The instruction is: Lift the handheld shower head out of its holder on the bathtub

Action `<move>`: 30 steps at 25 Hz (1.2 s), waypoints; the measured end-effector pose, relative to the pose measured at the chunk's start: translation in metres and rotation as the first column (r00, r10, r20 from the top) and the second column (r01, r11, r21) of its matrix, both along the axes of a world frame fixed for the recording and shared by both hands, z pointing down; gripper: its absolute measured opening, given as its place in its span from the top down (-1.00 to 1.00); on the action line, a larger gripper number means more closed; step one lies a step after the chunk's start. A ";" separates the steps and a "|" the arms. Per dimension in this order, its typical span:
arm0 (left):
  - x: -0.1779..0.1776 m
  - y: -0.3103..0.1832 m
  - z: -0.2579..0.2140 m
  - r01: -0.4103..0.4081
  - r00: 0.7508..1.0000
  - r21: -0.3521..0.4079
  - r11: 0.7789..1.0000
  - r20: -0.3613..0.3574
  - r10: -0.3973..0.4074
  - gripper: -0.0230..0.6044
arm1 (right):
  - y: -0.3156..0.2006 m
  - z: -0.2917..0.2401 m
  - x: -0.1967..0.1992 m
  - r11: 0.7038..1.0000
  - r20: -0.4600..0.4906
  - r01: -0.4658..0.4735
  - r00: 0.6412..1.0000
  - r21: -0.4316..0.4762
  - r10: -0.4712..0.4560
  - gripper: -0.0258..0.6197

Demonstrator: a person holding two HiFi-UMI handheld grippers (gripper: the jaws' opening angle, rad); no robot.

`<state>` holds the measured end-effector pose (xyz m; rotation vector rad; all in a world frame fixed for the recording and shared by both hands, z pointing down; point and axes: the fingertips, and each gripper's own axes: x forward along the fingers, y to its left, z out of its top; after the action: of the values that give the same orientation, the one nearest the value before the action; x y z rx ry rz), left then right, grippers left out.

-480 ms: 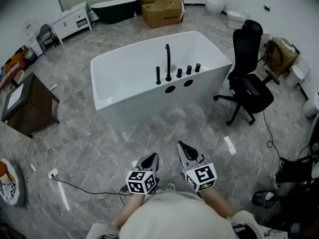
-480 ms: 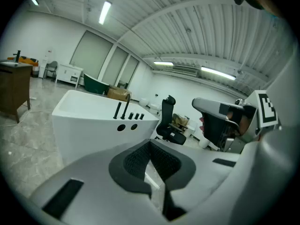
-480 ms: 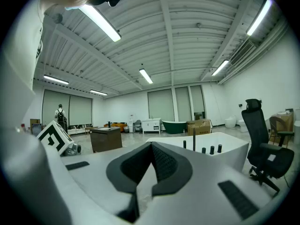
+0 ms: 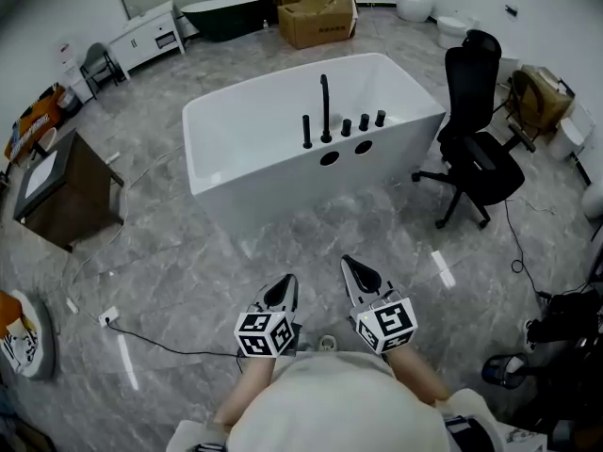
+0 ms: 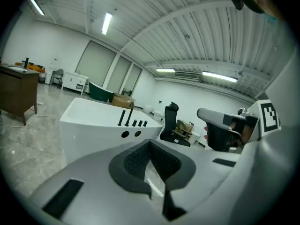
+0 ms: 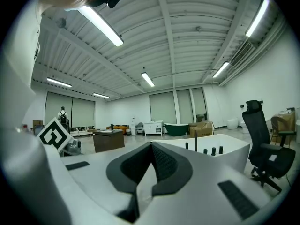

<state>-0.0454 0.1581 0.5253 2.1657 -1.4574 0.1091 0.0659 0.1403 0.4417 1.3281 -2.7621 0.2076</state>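
Head view, looking steeply down: the shower head (image 4: 307, 132), a slim black stick, stands upright on the near rim of a white tub (image 4: 245, 130) in the middle of a large room. It is the leftmost of five black fittings in a row on that rim. Just right of it rises a taller spout (image 4: 325, 109) with a bent top, then three short knobs (image 4: 364, 121). Two dark round holes (image 4: 329, 158) sit in the tub's near wall, below the fittings.

Both grippers are on the near side of the tub, well apart from it, side by side above the grey marbled floor (image 4: 188, 271), and both point toward the tub. The left gripper (image 4: 283, 288) has its jaws pressed together with nothing between them. The right gripper (image 4: 356, 271) likewise has its jaws closed and empty. Neither touches the shower head.

A black chair (image 4: 476, 149) stands just right of the tub. A box (image 4: 316, 17) and a dark tub (image 4: 226, 15) lie beyond the white tub's far side. A brown desk (image 4: 61, 191) stands to the tub's left, and a white cabinet (image 4: 146, 38) lies beyond its far left corner.

Left gripper view and right gripper view each show the tub and its black fittings in the distance past closed jaw tips.
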 end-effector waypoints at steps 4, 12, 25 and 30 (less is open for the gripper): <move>0.002 0.009 0.001 0.005 1.000 -0.001 1.000 -0.005 -0.005 0.86 | 0.009 0.001 0.000 1.000 -0.013 0.014 1.000 0.000 -0.014 0.86; 0.025 0.017 0.000 -0.029 1.000 -0.003 1.000 -0.009 0.029 0.86 | 0.014 0.004 0.019 0.999 0.014 0.002 1.000 -0.033 -0.001 0.86; 0.021 -0.024 0.013 -0.016 1.000 -0.034 0.999 -0.021 0.015 0.86 | -0.024 0.017 0.021 0.998 0.015 -0.008 1.000 -0.068 0.009 0.86; 0.021 -0.061 0.014 -0.022 0.999 -0.032 0.999 -0.028 0.021 0.86 | -0.059 0.018 0.020 0.997 0.008 -0.007 1.000 -0.071 0.008 0.86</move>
<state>-0.0243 0.0968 0.5398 2.1489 -1.4073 0.1094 0.0855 0.0809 0.4599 1.3237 -2.7292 0.3096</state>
